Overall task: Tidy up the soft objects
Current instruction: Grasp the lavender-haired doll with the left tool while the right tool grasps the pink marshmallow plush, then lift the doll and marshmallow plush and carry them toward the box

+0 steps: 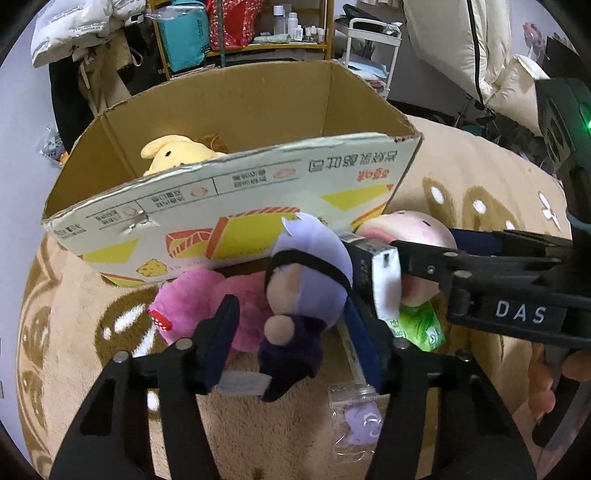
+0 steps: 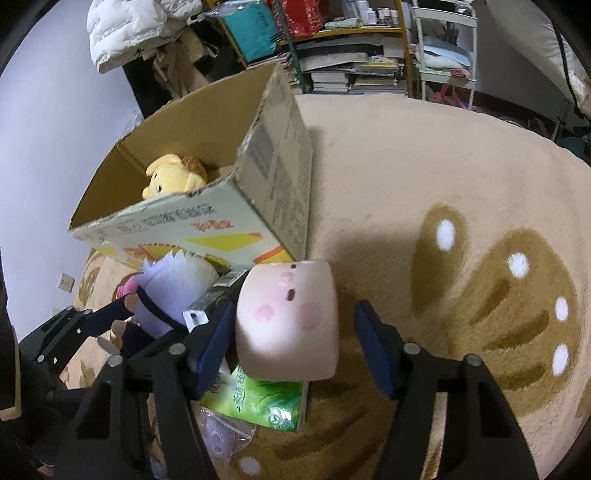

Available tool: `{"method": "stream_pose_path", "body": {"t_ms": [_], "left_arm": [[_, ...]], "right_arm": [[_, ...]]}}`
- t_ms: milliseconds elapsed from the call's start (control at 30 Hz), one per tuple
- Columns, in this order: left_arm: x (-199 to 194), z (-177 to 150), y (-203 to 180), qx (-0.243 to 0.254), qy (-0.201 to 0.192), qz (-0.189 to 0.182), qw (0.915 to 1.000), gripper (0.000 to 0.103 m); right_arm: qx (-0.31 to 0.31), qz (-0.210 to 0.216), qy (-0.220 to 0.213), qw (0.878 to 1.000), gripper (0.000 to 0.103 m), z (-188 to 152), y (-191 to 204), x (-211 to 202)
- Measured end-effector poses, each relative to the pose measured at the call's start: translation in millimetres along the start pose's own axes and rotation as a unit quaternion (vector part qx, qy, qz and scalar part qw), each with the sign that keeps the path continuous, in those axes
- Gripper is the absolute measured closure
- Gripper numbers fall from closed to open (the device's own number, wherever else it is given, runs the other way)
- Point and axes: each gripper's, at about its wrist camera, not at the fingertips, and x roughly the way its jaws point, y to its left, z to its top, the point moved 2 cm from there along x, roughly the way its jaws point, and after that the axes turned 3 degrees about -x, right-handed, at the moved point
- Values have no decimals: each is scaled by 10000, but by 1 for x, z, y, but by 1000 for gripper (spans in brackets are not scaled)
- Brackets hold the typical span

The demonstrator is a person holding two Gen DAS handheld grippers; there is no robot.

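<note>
A purple-haired doll (image 1: 306, 280) in dark clothes lies in front of the cardboard box (image 1: 236, 206), between the open fingers of my left gripper (image 1: 295, 332). A pink plush (image 1: 207, 302) lies behind it to the left. My right gripper (image 2: 295, 339) is open around a pale pink block-shaped plush (image 2: 288, 321) with a face, which rests on a green packet (image 2: 266, 402). The doll (image 2: 173, 291) sits to its left there. A yellow plush (image 2: 173, 177) lies inside the box (image 2: 177, 229); it also shows in the left wrist view (image 1: 177, 155).
Everything sits on a beige rug (image 2: 424, 184) with brown patterns. A small bagged purple toy (image 1: 358, 421) lies by my left gripper's right finger. Shelves (image 1: 240, 26) with books and bottles, a white cart (image 1: 373, 48) and bedding stand behind the box.
</note>
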Motion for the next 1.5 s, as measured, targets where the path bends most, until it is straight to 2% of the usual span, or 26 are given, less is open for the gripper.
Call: {"method": "stream_pose_path", "body": {"t_ms": [67, 167, 333, 367, 433, 767, 1000, 1333, 1500], "left_arm": [[1, -1, -2, 52, 7, 11, 10000, 49], [1, -3, -4, 150, 25, 61, 9999, 50], [2, -4, -6, 207, 77, 109, 9997, 52], [2, -4, -6, 200, 66, 88, 9997, 54], [0, -4, -6, 157, 33, -32, 9999, 65], [-11, -4, -7, 108, -203, -23, 9997, 67], [-23, -5, -5, 44, -388, -9, 9992, 67], [-41, -10, -2, -68, -590, 86, 9982, 67], [-47, -11, 5, -213, -619, 116, 9978, 67]], "right_arm": [[-75, -34, 43, 10000, 36, -1, 3, 2], [-107, -17, 132, 9999, 45, -1, 4, 6], [-105, -87, 246, 9996, 47, -4, 3, 10], [-99, -85, 248, 9996, 47, -4, 3, 10], [-91, -93, 235, 9996, 47, -4, 2, 9], [-186, -130, 183, 9996, 51, -5, 3, 6], [-232, -165, 11, 9996, 56, -5, 5, -4], [-323, -233, -418, 9983, 57, -4, 11, -28], [-387, -121, -653, 9970, 57, -4, 15, -38]]}}
